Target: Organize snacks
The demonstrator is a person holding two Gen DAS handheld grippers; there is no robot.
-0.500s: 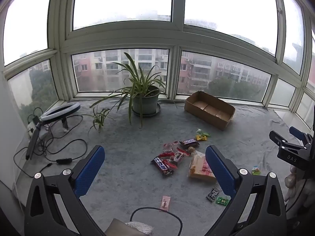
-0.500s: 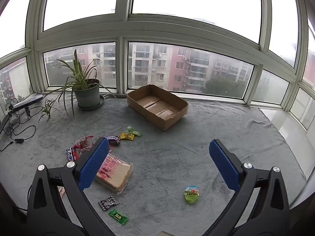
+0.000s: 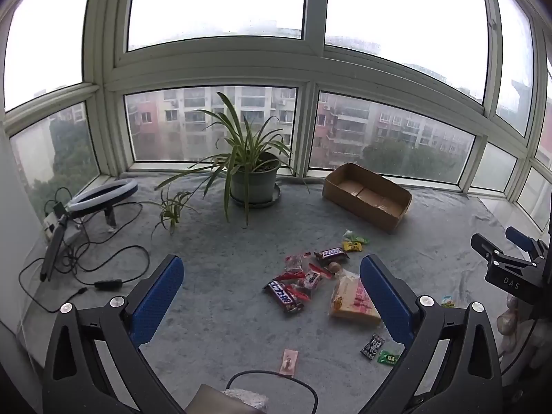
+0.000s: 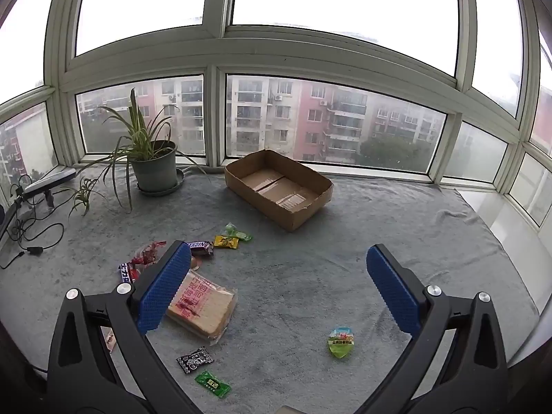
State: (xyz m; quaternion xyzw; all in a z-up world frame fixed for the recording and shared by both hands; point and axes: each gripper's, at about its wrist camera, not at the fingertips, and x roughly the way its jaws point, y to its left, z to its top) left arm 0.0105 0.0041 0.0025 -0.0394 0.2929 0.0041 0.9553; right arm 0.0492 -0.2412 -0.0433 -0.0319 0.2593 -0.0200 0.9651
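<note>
Nothing has moved: snacks [image 4: 201,310] lie on the cloth beyond both grippers' wide-apart, empty jaws.

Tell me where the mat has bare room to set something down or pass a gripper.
Free: the wide stretch right of the box, out to the mat edge, and the patch between the bread pack and the jelly cup. The box itself is empty. Crowded: the wrapper cluster left of the bread, and the cables by the ring light.

Right gripper's [image 4: 277,277] blue pad hides part of the bread packet [image 4: 203,305].
</note>
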